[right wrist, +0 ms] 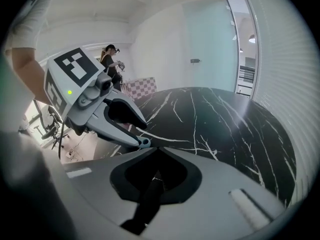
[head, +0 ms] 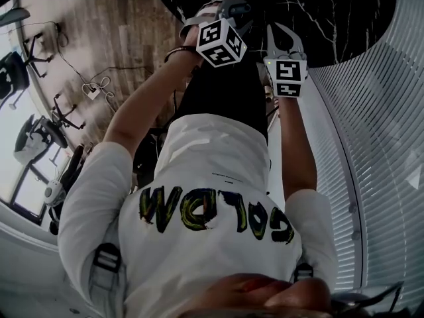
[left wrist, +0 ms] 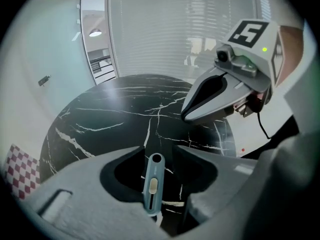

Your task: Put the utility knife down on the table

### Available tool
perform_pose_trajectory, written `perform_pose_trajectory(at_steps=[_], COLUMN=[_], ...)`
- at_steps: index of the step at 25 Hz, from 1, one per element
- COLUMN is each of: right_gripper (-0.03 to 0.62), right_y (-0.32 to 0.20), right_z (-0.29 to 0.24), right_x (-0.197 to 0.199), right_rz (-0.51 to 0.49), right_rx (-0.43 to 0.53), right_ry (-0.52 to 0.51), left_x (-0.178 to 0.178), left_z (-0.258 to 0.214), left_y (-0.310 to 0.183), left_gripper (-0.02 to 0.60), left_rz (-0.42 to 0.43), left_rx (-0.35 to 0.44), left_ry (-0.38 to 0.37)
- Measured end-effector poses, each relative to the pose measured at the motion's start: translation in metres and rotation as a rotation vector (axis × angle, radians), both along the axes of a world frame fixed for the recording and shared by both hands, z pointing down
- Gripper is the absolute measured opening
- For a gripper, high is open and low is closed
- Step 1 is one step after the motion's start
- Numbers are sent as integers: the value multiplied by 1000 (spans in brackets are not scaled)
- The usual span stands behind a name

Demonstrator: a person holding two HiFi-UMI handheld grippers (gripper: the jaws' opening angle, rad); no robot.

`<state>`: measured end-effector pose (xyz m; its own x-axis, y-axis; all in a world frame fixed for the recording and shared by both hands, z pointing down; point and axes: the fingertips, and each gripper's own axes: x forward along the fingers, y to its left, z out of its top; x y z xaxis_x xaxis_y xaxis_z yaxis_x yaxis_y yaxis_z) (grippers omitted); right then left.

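Two claws, one in each of my hands, hang side by side above a round black worktop [left wrist: 110,119] veined with white. My left claw [left wrist: 159,150] has its jaws spread wide, and the utility knife [left wrist: 152,184] sits in the gap between them. It is a slim blue-grey handle with a pale slider on its face and a round hole at its far end, pointing away from me along the jaws. Dark space shows beside the knife, so the pads are not squeezing it. Its near end disappears behind the claw's body, and I cannot tell whether it lies flat on the marble or leans on the claw. Seen from my right claw's camera, the knife's holed end pokes out just past the left claw's tips. My right claw [right wrist: 154,149] is closed, its tips meeting, with nothing gripped. It floats just beside the left claw, tilted down toward the marble. From my head camera I see my own white T-shirt [head: 212,177], both bare forearms [head: 142,111] reaching out, and a marker cube [head: 222,42] on each claw. A ribbed pale wall [left wrist: 165,29] curves behind the worktop. Farther off, a wooden floor [head: 112,25] carries office chairs [head: 13,75], and a person [right wrist: 109,59] stands in the background.
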<state>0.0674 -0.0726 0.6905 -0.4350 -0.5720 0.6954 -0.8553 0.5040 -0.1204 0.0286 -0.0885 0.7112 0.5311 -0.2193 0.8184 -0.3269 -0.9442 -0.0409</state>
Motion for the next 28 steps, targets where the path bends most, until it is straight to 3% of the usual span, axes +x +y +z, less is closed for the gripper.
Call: perform_pose_trajectory(at_steps=[10,21,28], right_gripper=[2,2,2], right_y=[4,23,27], right_z=[-74,-181,-237], right_x=[4,6,1], right_rz=[4,36,30], right_rx=[97,225,343], right_ry=[-26,-80,-65], left_x=[9,21,21], left_z=[-83,-199,-245], left_y=[15,35,43], left_gripper=[169,169,161], left_rz=[-27,-56,-53], left_rx=[62,146,202], left_ry=[83,248,330])
